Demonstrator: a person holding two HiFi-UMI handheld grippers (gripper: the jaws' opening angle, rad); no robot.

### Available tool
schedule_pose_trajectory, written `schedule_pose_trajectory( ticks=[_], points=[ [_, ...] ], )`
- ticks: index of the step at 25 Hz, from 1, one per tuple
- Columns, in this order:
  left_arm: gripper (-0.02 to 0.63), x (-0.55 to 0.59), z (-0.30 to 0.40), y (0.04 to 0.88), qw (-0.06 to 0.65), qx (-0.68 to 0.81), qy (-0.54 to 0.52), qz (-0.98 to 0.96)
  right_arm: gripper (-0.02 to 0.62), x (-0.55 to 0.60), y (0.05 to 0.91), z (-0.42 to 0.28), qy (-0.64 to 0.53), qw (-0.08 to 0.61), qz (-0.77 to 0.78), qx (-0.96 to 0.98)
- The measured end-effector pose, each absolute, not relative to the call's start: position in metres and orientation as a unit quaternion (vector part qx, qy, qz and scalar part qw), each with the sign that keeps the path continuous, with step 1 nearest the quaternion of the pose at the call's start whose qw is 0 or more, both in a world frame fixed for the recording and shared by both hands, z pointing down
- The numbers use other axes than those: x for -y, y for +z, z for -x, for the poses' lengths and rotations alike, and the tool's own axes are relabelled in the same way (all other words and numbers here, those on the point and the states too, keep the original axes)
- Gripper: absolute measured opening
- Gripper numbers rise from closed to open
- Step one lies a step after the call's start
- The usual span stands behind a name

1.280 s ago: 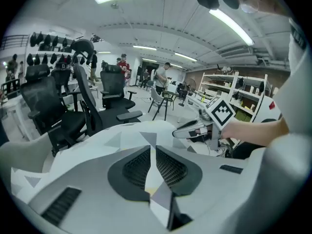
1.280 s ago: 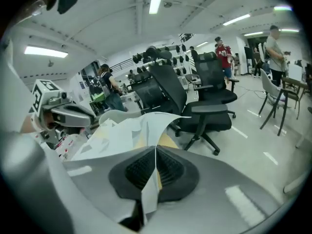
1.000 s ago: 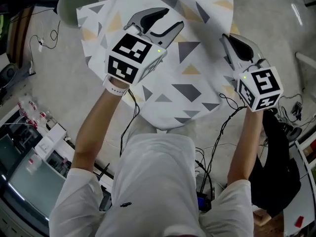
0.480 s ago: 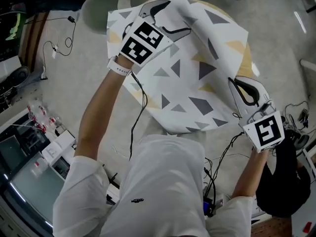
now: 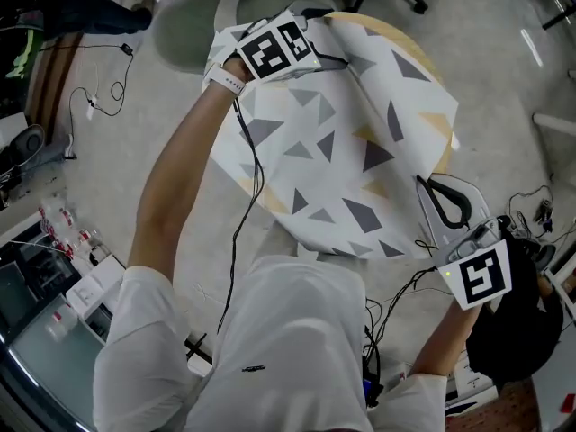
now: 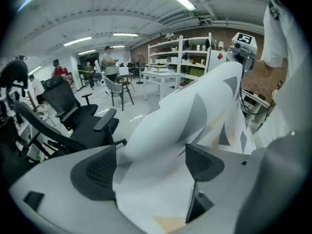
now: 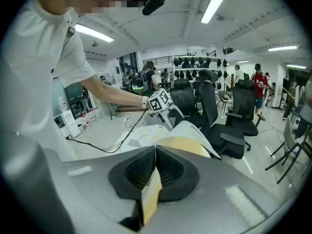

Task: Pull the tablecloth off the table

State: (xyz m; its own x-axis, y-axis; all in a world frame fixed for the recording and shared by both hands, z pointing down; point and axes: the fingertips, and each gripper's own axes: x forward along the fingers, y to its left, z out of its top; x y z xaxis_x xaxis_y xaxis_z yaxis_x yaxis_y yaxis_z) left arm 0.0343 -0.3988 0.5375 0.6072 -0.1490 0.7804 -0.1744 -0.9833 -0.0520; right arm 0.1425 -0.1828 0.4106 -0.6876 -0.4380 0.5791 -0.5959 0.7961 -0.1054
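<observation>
A white tablecloth (image 5: pixel 342 151) with grey and yellow triangles lies rumpled over a round wooden table (image 5: pixel 389 31). My left gripper (image 5: pixel 315 30) is at the cloth's far left edge. In the left gripper view its jaws have just been opening and the gripper (image 6: pixel 148 167) now stands wide open, the cloth (image 6: pixel 195 111) running loose between the pads without being pressed. My right gripper (image 5: pixel 427 187) is at the near right edge, shut (image 7: pixel 155 165) on a fold of the cloth (image 7: pixel 187 143), which shows pinched between its pads.
A grey-green chair (image 5: pixel 180 25) stands just beyond the table's far left, with black office chairs (image 7: pixel 234 116) around it. Cables (image 5: pixel 99 88) trail on the floor at left. Shelving with boxes (image 5: pixel 63 277) is at lower left, a black bag (image 5: pixel 513 331) at lower right.
My left gripper has reached away to the cloth's far left edge and its jaws have opened. My right gripper has drawn back to the near right with the cloth, baring the table's wooden rim.
</observation>
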Motion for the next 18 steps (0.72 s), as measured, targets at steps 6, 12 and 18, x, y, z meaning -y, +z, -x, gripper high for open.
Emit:
schedule_pose_trajectory(
  ticks=[6, 12, 18],
  points=[
    [0.346, 0.389, -0.032, 0.548, -0.004, 0.022, 0.484, -0.875, 0.011, 0.178, 0.407, -0.145, 0.161, 0.276, -0.312, 0.895],
    [0.194, 0.361, -0.017, 0.524, 0.01, 0.057, 0.465, -0.884, 0.011, 0.17, 0.397, -0.168, 0.186, 0.24, -0.387, 0.871],
    [0.1, 0.333, 0.011, 0.487, 0.007, 0.093, 0.456, -0.885, 0.011, 0.163, 0.376, -0.173, 0.208, 0.211, -0.469, 0.832]
  ],
)
